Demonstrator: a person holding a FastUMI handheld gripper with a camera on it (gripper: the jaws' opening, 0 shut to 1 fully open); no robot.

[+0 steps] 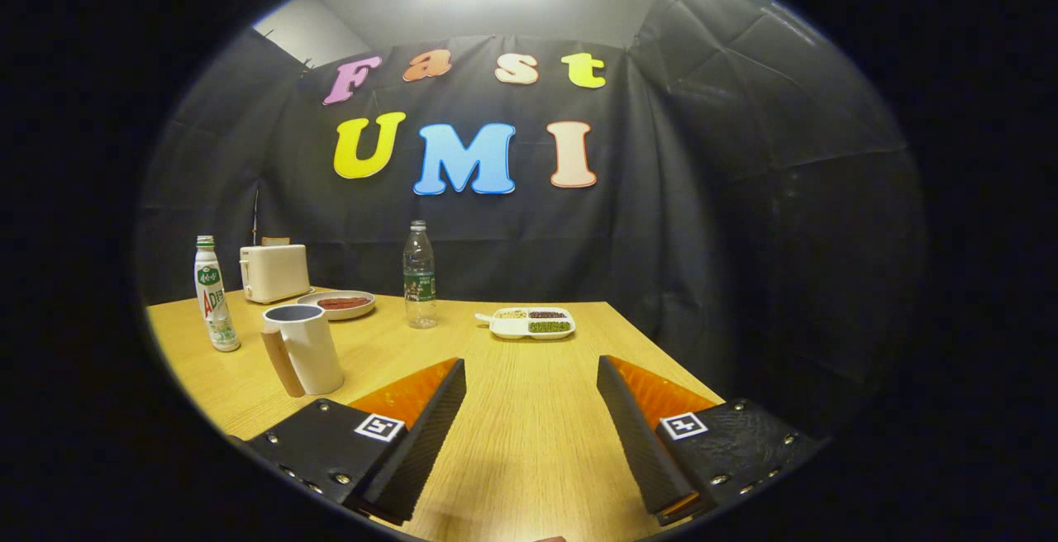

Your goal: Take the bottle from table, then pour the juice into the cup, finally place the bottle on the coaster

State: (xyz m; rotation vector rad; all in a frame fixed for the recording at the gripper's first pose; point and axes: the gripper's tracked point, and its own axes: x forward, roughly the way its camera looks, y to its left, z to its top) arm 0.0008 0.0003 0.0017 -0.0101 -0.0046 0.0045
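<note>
Gripper (531, 377): nearest of all, above the near part of the table; its two fingers stand wide apart with nothing between them but bare tabletop.
Table (529, 443): light wooden top, running from under the fingers to the dark cloth wall at the far side.
Cup (303, 348): a white mug with a brown handle, just ahead of the left finger and to its left; upright, dark inside, and I cannot tell whether it holds anything.
Juice bottle (213, 294): a white bottle with a green cap and a printed label, upright near the left edge of the table, left of the cup and a little farther off, apart from it.
Divided tray (531, 323): a white tray beyond the fingers at the far middle; its sections hold pale, dark and green small bits.
Water bottle (420, 276): clear plastic, upright, left of the tray.
Plate (337, 304): a shallow round dish with a reddish-brown layer in it, far left, behind the cup.
Toaster (274, 272): cream-coloured, at the far left corner, just behind the plate.
</note>
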